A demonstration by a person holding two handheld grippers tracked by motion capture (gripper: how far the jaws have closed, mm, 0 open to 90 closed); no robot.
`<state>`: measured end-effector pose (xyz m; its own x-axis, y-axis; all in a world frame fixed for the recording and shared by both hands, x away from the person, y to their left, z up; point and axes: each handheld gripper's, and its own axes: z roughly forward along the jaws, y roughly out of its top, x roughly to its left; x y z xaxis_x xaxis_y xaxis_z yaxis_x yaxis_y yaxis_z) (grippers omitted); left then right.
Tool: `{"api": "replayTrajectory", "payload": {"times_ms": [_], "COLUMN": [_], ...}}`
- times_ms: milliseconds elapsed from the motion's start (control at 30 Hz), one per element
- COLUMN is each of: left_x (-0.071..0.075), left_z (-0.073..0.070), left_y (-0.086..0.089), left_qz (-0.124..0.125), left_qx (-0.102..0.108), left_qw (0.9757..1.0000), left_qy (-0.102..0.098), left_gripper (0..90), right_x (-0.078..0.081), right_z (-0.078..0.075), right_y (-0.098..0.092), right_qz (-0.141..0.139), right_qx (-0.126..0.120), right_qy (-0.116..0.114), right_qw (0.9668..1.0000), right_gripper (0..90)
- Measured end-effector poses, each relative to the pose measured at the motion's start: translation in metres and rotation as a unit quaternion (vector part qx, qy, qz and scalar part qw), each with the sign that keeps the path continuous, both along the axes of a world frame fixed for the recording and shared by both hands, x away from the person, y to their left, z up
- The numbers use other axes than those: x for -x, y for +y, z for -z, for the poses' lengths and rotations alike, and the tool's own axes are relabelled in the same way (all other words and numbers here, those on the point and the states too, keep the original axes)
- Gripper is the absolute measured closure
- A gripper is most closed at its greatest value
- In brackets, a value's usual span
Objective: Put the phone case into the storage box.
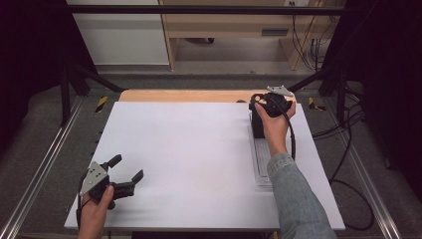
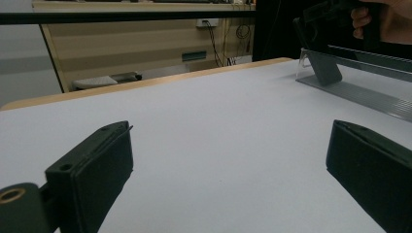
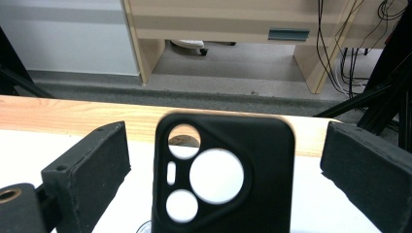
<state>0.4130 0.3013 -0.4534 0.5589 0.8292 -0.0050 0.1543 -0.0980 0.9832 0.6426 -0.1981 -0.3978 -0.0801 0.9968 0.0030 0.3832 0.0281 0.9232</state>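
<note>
A black phone case point(image 3: 262, 160) with round camera cut-outs stands upright between the jaws of my right gripper point(image 3: 226, 170). The jaws are open, with a gap on each side of the case. In the high view this gripper point(image 1: 263, 107) is at the table's far right, above the case point(image 1: 257, 127), which rests at the far end of a clear plastic tray point(image 1: 261, 164). My left gripper point(image 1: 129, 167) hovers low over the near left corner of the white table point(image 1: 189, 149). It is open, with nothing between its jaws point(image 2: 228, 179).
Along the far side of the white tabletop runs a wooden edge point(image 1: 184, 95). Beyond it stand a wooden cabinet point(image 1: 239, 25) and hanging cables point(image 1: 308, 45). Metal rails point(image 1: 45, 164) run along both sides of the table. The clear tray point(image 2: 369, 92) lies at the right in the left gripper view.
</note>
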Motion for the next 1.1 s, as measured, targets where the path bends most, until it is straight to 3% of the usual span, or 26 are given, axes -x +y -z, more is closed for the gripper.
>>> {"api": "replayTrajectory", "payload": {"times_ms": [633,867,1100], "left_x": [0.000,0.000,0.000], "left_z": [0.000,-0.001,-0.001], "left_y": [0.002,0.002,0.003], "left_qz": [-0.003,-0.004,-0.004], "left_qx": [0.000,0.000,0.001], "left_qw": [1.0000,1.0000,1.0000], "left_qy": [-0.002,-0.003,-0.005], "left_gripper": [3.3,3.2,2.6], "right_x": [0.008,0.011,0.016], "right_z": [-0.011,-0.015,-0.016], "right_y": [0.001,-0.002,-0.002], "right_qz": [-0.006,-0.009,-0.029], "right_qx": [-0.008,-0.011,-0.023], "right_qy": [-0.009,-0.006,0.007], "right_qw": [0.9999,0.9999,0.9993], "right_gripper": [5.2,5.2,5.0]}}
